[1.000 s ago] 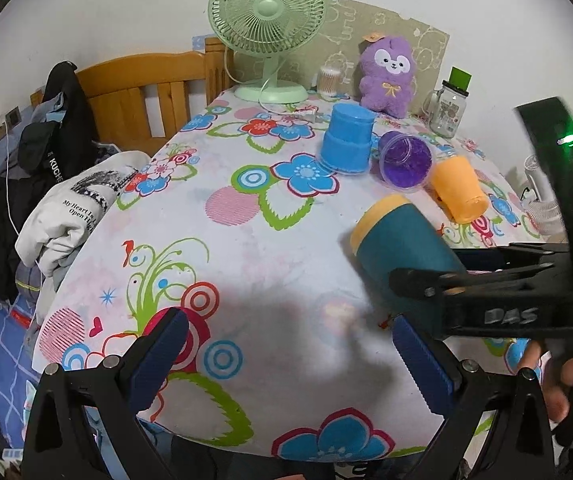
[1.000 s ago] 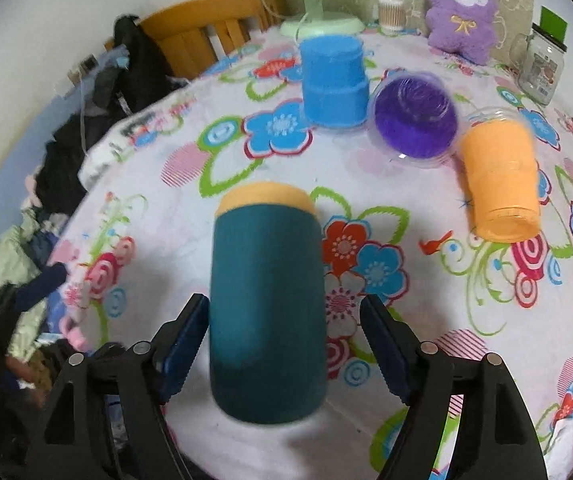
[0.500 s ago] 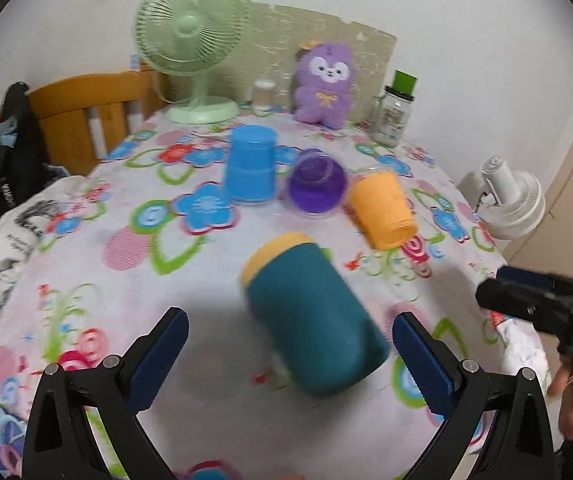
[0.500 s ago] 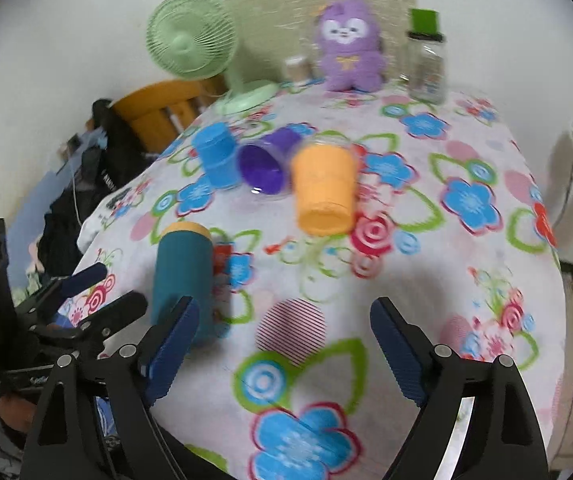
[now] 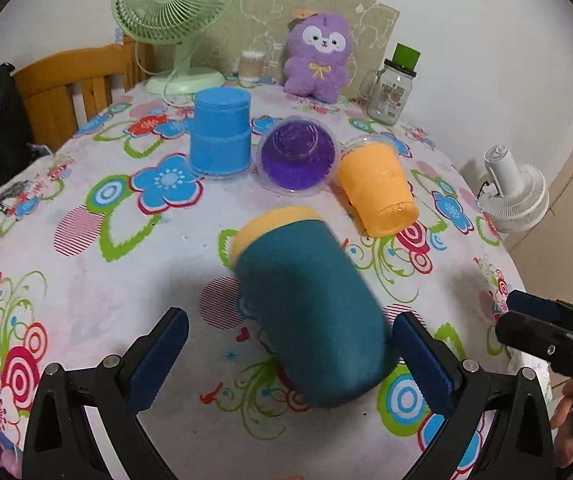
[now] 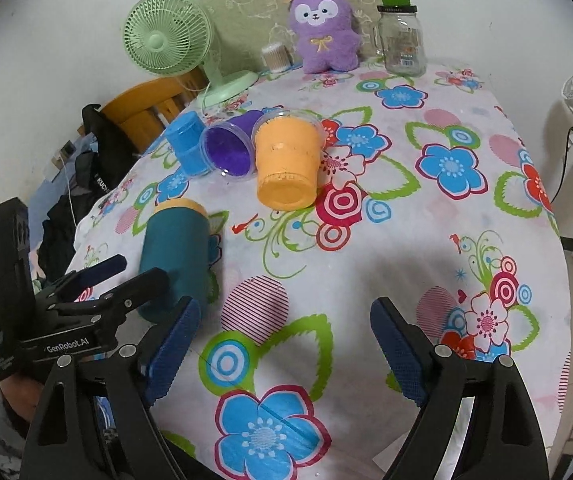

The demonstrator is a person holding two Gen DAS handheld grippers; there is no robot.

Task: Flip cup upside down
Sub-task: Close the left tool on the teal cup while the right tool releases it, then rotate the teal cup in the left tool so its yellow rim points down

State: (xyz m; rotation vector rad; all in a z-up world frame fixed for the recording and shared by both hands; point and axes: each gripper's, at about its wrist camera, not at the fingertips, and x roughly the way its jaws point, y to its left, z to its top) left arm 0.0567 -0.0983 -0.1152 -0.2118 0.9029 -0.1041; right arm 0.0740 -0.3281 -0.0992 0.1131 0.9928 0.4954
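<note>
Holding both tools low over the near edge of the counter [image 6: 426, 240], we kept the left gripper [image 5: 286, 352] spread wide, its blue pads on either side of the teal cup [image 5: 306, 308] but clear of its walls. In the right wrist view that cup [image 6: 174, 256] appeared just beside the left tool, its yellow-rimmed end pointing away from us; whether it lay flat on the flowered cloth or tilted off it we could not tell, since its outline was blurred. Our right gripper [image 6: 282, 344] was likewise spread wide, with nothing between its pads, and hung above bare cloth well to the right of the teal cup.

Farther on lay the orange cup [image 5: 378, 188] on its side, closed base toward us. Touching it on the left was the purple cup [image 5: 298, 156], also tipped over, with its opening facing us. Just beside that stood the blue cup [image 5: 220, 132], upside down.

At the back edge of the counter we saw a green desk fan [image 5: 174, 20], a small jar of cotton swabs [image 5: 251, 66], a purple plush toy [image 5: 320, 60] and a glass jar with a green lid [image 5: 394, 88]. Behind the counter on the left stood a wooden chair [image 5: 70, 76], and a white fan [image 5: 514, 192] sat off to the right.
</note>
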